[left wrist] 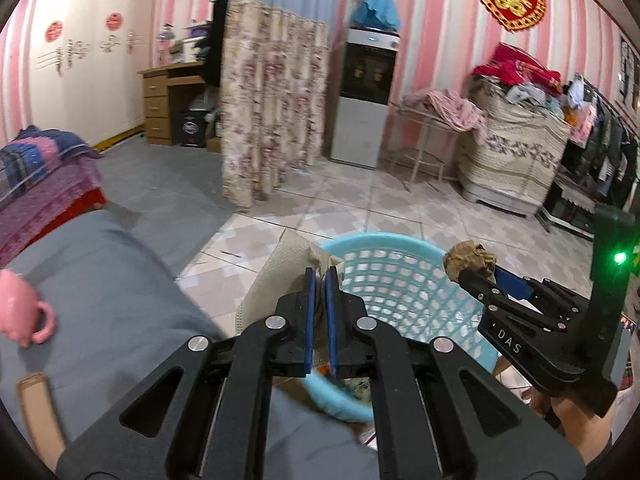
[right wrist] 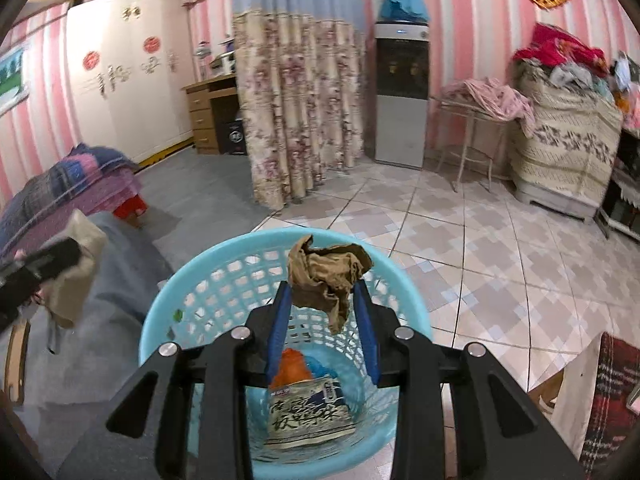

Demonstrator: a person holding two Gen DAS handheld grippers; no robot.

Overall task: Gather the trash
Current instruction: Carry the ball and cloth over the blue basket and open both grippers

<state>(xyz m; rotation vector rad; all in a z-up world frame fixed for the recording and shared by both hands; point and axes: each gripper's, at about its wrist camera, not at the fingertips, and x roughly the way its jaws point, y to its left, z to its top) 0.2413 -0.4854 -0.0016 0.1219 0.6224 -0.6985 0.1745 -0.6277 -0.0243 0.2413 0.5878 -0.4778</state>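
Two grippers were in view, each holding one piece of trash. The left gripper (left wrist: 320,270) had its jaws pinched nearly together on a flat beige wrapper (left wrist: 276,276) that stuck out ahead and to the left of its fingertips. The right gripper (right wrist: 322,288) stood at a narrow gap, clamping one crumpled brown paper wad (right wrist: 326,276) between its blue pads. One light blue plastic basket (right wrist: 208,264) lay directly below and ahead of the right gripper; inside sat one printed packet (right wrist: 310,414) with writing too small to read, and one orange scrap (right wrist: 292,364). The right gripper's body showed the letters "DAS". One pink mug (left wrist: 24,312) sat far left of the left gripper.
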